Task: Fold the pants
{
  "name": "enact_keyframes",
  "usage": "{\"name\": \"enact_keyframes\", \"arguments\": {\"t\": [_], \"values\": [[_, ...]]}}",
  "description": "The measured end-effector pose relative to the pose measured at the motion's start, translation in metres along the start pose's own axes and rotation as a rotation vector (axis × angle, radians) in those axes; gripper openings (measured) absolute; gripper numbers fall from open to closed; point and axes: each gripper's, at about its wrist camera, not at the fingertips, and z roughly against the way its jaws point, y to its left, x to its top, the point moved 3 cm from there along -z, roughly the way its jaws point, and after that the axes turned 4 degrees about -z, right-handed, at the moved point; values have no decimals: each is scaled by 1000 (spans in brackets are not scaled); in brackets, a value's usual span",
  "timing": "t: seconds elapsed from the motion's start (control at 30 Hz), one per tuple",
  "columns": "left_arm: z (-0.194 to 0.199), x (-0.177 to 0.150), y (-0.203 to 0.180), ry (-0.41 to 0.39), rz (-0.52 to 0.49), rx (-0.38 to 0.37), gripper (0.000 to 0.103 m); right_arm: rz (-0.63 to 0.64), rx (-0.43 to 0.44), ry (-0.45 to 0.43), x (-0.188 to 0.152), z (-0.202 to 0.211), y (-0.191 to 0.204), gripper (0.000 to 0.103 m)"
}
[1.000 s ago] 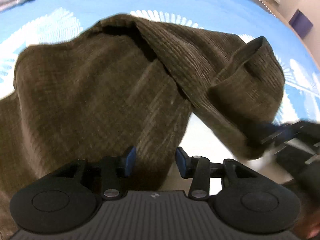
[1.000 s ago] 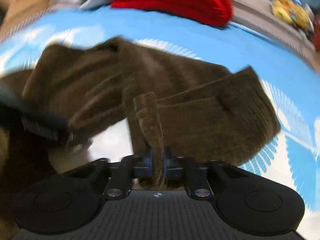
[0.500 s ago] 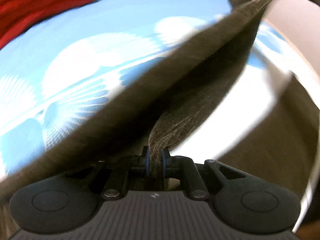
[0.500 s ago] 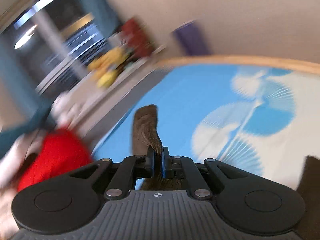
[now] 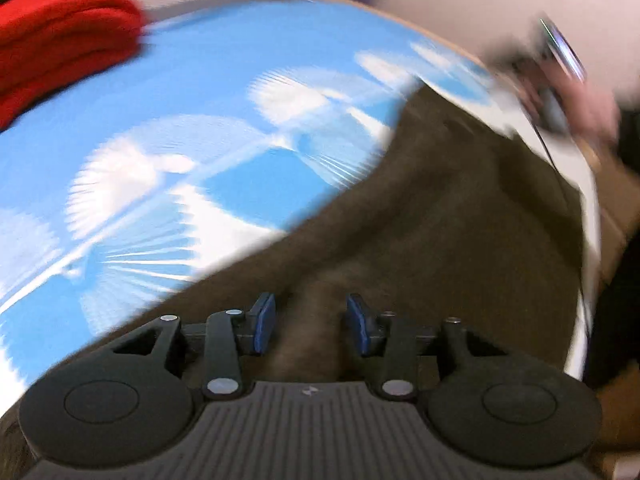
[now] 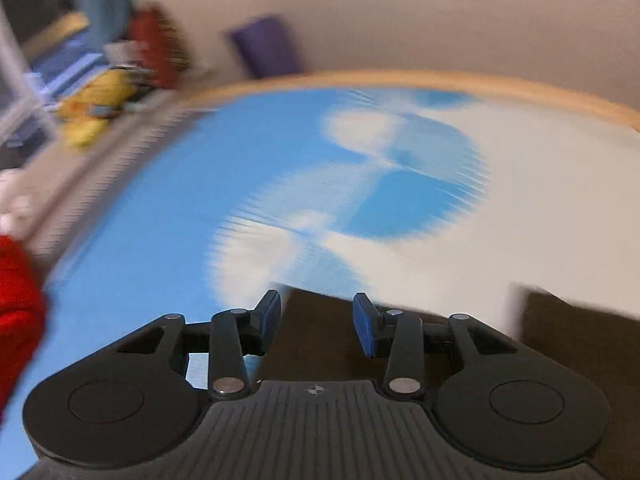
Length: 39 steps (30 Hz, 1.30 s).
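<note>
No legible writing on brown pants (image 5: 440, 216)

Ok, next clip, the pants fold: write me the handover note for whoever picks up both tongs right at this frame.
Left tongs: open, jaws just opened; a ridge of the brown pants lies between the pads, not pinched.
Right tongs: open, jaws just opened; pants below them, released.
Pants lie spread on the blue-and-white cloth, running from the near left toward the far right in the left view. Red folded garment sits at the far left.
Done: both tongs have let go of the pants.
Left: check the lay, which blur hides, then fold.
</note>
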Motion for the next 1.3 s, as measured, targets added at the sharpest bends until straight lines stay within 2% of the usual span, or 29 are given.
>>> {"name": "enact_keyframes", "arguments": {"t": [0.07,0.17,0.23,0.3,0.37,0.4,0.43,0.53,0.63,0.67,0.7,0.77,0.8,0.87,0.9,0.97,1.0,1.03,1.07,1.13,1.2,1.27,1.3], "values": [[12,-6,33,-11,135,104,53,-52,-104,44,-12,-11,-39,43],[25,-28,99,31,381,274,59,-121,-252,200,-27,-31,-68,42],[37,-53,141,77,532,402,67,-81,-237,216,-35,-29,-68,42],[46,-73,171,118,619,493,86,-26,-234,227,-37,-32,-61,43],[57,-99,191,163,677,583,90,-3,-235,227,-39,-37,-59,41],[60,-106,199,184,699,594,91,9,-238,222,-40,-40,-57,34],[63,-114,203,193,725,588,91,25,-242,206,-42,-42,-55,9],[70,-116,206,172,763,589,91,19,-224,166,-35,-38,-53,4],[67,-101,190,147,735,619,91,-57,-208,34,-8,-28,-60,3],[68,-98,189,142,730,620,91,-59,-219,35,-4,-31,-63,3],[68,-96,188,138,727,611,91,-53,-244,72,-4,-38,-68,4],[66,-92,182,135,715,588,91,-22,-330,124,-14,-45,-73,10],[63,-91,182,138,710,582,91,-9,-358,110,-17,-41,-70,11],[63,-92,184,150,709,586,91,59,-390,42,-17,-27,-48,18],[64,-94,185,157,715,592,91,119,-359,-12,-18,-18,-30,18],[69,-100,191,170,746,612,91,233,-230,-61,-25,-3,8,23],[72,-104,195,173,771,626,91,277,-123,-42,-34,3,29,27],[75,-107,198,179,796,639,91,311,-38,4,-44,5,45,38],[78,-111,202,188,823,656,91,356,49,85,-59,4,65,44],[83,-118,206,202,864,676,91,407,146,231,-91,-1,92,44],[85,-125,208,211,894,659,92,448,188,355,-125,-11,115,44],[84,-132,210,218,919,614,92,469,165,423,-149,-24,130,44],[83,-136,210,222,927,590,92,474,124,436,-157,-29,133,44]]}}
